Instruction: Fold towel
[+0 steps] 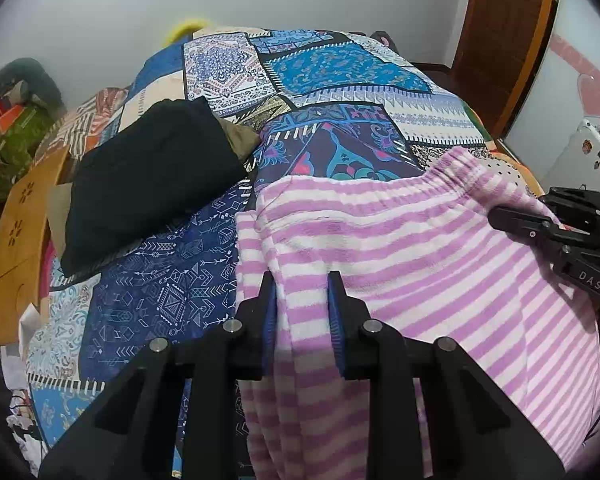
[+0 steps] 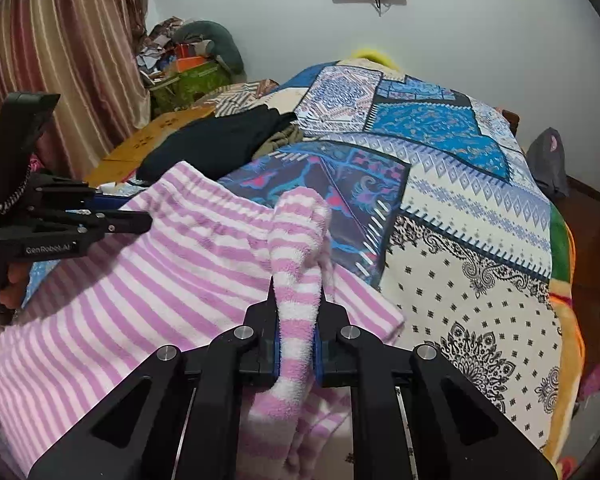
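The bed (image 1: 340, 80), under its patchwork cover, filled most of both views, with a dark folded garment (image 1: 148, 184) lying toward its far left and clear of the work. The pink-and-white striped towel (image 1: 420, 248) lay across the near right part of the bed, its near portion hanging over the bed's near edge.

Progress, as I judged it: the fold was under way but not finished. The towel appeared to lie in more than one layer along its left side, where stacked edges showed, so at least one fold seemed made. The cloth was rumpled at its far edge, not squared, and both of my tools were gripping it. A further fold and a smoothing down appeared to remain.

My left gripper (image 1: 302, 288) stood near the towel's left edge, its fingers part way closed and pinching a raised ridge of the cloth between the blue pads (image 1: 336, 320). In the right wrist view it showed at the left, over the towel's left side.

My right gripper (image 2: 298, 308) held the towel's right side. Its fingers were pressed nearly together on a bunched strip of towel, which stood up beyond the fingertips and trailed down below the pads on the near side.
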A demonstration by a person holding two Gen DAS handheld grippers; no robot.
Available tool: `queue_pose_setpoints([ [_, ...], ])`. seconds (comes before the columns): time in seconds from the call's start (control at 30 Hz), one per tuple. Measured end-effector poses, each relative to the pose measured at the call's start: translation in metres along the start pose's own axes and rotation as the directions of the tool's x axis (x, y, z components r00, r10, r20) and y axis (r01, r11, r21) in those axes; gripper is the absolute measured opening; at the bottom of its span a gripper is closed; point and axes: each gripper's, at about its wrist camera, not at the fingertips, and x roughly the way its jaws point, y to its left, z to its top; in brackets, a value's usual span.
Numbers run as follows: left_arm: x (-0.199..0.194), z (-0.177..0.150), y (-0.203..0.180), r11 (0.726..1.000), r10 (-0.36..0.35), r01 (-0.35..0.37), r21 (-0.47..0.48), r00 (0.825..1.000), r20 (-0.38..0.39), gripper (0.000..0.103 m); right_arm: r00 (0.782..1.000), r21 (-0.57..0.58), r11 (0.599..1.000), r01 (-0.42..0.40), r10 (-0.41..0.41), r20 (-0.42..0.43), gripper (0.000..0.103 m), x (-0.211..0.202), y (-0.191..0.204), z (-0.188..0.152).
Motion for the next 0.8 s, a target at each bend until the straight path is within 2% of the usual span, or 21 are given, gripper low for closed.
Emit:
queue_pose_setpoints([
  [0.13, -0.005, 0.002, 0.008, 1.000, -0.004, 0.004, -0.020, 1.000, -0.007, 0.032, 0.999, 0.020, 0.999, 0.039, -0.039, 0.003, 0.010, -0.004, -0.006, 0.001],
  [0.17, -0.008, 0.003, 0.009, 1.000, 0.010, -0.010, -0.020, 1.000, -0.002, 0.039, 0.998, 0.021, 0.998, 0.061, -0.061, 0.007, 0.010, -0.008, -0.008, 0.002],
  [0.2, -0.012, 0.004, 0.010, 0.999, 0.028, -0.028, -0.019, 1.000, 0.002, 0.046, 0.996, 0.019, 0.996, 0.083, -0.083, 0.012, 0.010, -0.013, -0.009, 0.002],
  [0.23, -0.019, 0.004, 0.012, 0.998, 0.061, -0.061, -0.018, 0.998, 0.013, 0.047, 0.995, 0.015, 0.995, 0.099, -0.099, 0.009, 0.010, -0.019, -0.010, 0.003],
  [0.27, -0.023, 0.005, 0.013, 0.997, 0.079, -0.078, -0.017, 0.997, 0.022, 0.047, 0.994, 0.016, 0.994, 0.106, -0.106, 0.005, 0.014, -0.024, -0.011, 0.003],
  [0.33, -0.039, 0.006, 0.016, 0.989, 0.149, -0.149, -0.016, 0.988, 0.049, 0.047, 0.993, 0.022, 0.992, 0.120, -0.120, 0.004, 0.016, -0.037, -0.012, 0.004],
  [0.37, -0.050, 0.006, 0.020, 0.989, 0.149, -0.148, -0.024, 0.987, 0.065, 0.047, 0.992, 0.020, 0.992, 0.122, -0.122, 0.003, 0.018, -0.044, -0.011, 0.004],
  [0.43, -0.066, 0.004, 0.024, 0.991, 0.126, -0.123, -0.042, 0.989, 0.080, 0.047, 0.993, 0.016, 0.993, 0.115, -0.115, 0.005, 0.026, -0.057, -0.008, 0.003],
  [0.5, -0.080, 0.000, 0.024, 0.992, 0.117, -0.114, -0.045, 0.989, 0.091, 0.048, 0.995, 0.017, 0.995, 0.100, -0.100, 0.013, 0.045, -0.072, -0.001, 0.001],
  [0.57, -0.091, -0.008, 0.019, 0.994, 0.105, -0.102, -0.040, 0.990, 0.095, 0.054, 0.995, 0.014, 0.995, 0.098, -0.099, 0.026, 0.050, -0.081, 0.006, -0.003],
  [0.67, -0.102, -0.024, 0.012, 0.996, 0.086, -0.082, -0.040, 0.992, 0.095, 0.066, 0.996, 0.017, 0.996, 0.084, -0.084, 0.024, 0.052, -0.094, 0.019, -0.009],
  [0.73, -0.104, -0.035, 0.007, 0.997, 0.070, -0.066, -0.042, 0.994, 0.089, 0.072, 0.998, 0.037, 0.997, 0.065, -0.066, 0.006, 0.057, -0.095, 0.024, -0.015],
  [0.8, -0.102, -0.048, 0.001, 0.998, 0.055, -0.052, -0.043, 0.996, 0.070, 0.077, 0.998, 0.066, 0.996, 0.056, -0.055, -0.018, 0.067, -0.094, 0.027, -0.025],
])
